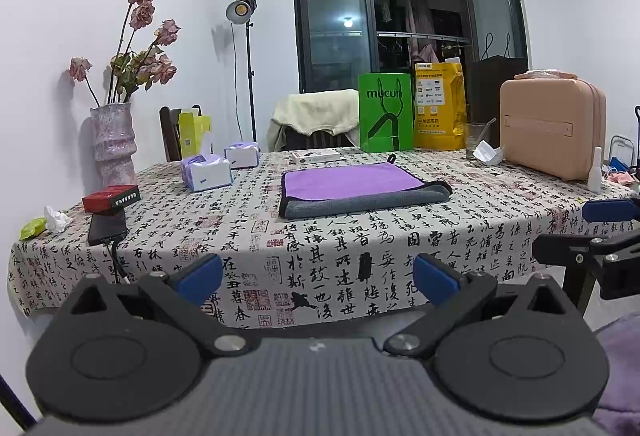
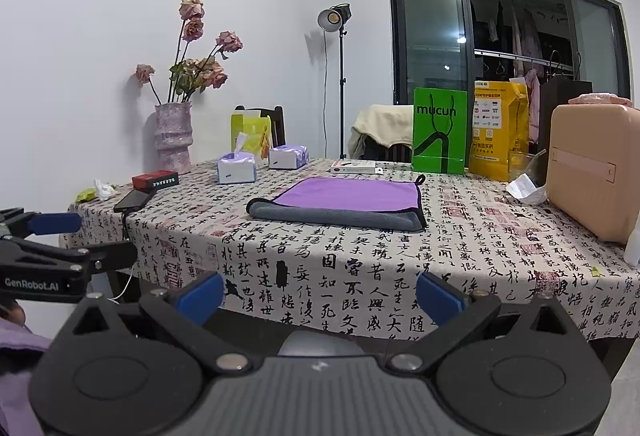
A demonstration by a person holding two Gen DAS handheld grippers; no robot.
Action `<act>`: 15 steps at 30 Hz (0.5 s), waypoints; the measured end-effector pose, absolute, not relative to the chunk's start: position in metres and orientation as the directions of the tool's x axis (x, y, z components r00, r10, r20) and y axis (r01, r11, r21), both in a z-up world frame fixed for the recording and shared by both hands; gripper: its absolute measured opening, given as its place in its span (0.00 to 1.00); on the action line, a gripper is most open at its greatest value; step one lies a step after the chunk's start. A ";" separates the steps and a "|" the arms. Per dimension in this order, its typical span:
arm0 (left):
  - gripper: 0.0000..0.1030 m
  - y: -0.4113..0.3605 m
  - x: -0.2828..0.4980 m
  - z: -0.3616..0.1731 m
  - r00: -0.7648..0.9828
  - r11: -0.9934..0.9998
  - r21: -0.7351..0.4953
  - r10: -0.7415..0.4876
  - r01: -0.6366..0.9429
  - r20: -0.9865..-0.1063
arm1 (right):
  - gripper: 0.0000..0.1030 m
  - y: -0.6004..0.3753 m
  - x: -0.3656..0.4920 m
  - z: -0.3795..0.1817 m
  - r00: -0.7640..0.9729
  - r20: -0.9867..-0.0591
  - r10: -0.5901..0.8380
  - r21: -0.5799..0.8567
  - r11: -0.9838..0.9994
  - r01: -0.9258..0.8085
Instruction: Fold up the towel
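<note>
Folded towel (image 1: 362,189), plush purple over grey, flat at centre of calligraphy-print tablecloth (image 1: 360,260); left gripper (image 1: 318,278) and right gripper (image 2: 320,296) short of table edge, jaws spread, empty; white walls, dark window (image 1: 408,19).

The towel (image 1: 352,185) near the middle of the surface (image 1: 400,236) looks like soft microfiber, fuzzy and matt, purple on top with a grey plush underside rolled at the near edge. The surface's cover is printed cloth, flat weave, no shine. Both tongs, left (image 1: 318,278) and right (image 2: 320,294), are matt black plastic with shiny metal pivot pins and blue rubbery-looking fingertips (image 2: 200,294). Toward the far edge, the green bag (image 1: 386,111) is smooth paper with a slight sheen. The pink case (image 1: 554,125) at the right edge is smooth hard plastic, and the vase (image 1: 114,143) at the left corner looks like rough mottled ceramic.
</note>
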State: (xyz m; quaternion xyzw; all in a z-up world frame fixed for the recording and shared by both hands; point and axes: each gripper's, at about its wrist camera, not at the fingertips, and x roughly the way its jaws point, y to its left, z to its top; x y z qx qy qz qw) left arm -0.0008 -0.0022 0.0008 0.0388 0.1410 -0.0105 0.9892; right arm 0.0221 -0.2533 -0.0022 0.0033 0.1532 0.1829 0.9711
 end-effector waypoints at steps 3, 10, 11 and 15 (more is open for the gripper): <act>1.00 -0.002 -0.001 0.001 0.960 0.997 0.074 -0.010 0.032 -0.279 | 1.00 -0.253 0.022 -0.002 0.886 -0.297 0.357 0.062 0.933 -0.355; 1.00 -0.003 -0.001 0.001 0.960 0.996 0.077 -0.011 0.034 -0.279 | 1.00 -0.253 0.022 -0.002 0.887 -0.296 0.356 0.062 0.933 -0.354; 1.00 -0.003 -0.001 0.000 0.960 0.996 0.078 -0.011 0.034 -0.280 | 1.00 -0.253 0.022 -0.002 0.887 -0.296 0.354 0.061 0.934 -0.353; 1.00 -0.004 -0.001 0.000 0.960 0.996 0.079 -0.011 0.035 -0.280 | 1.00 -0.253 0.022 -0.003 0.887 -0.297 0.354 0.064 0.934 -0.351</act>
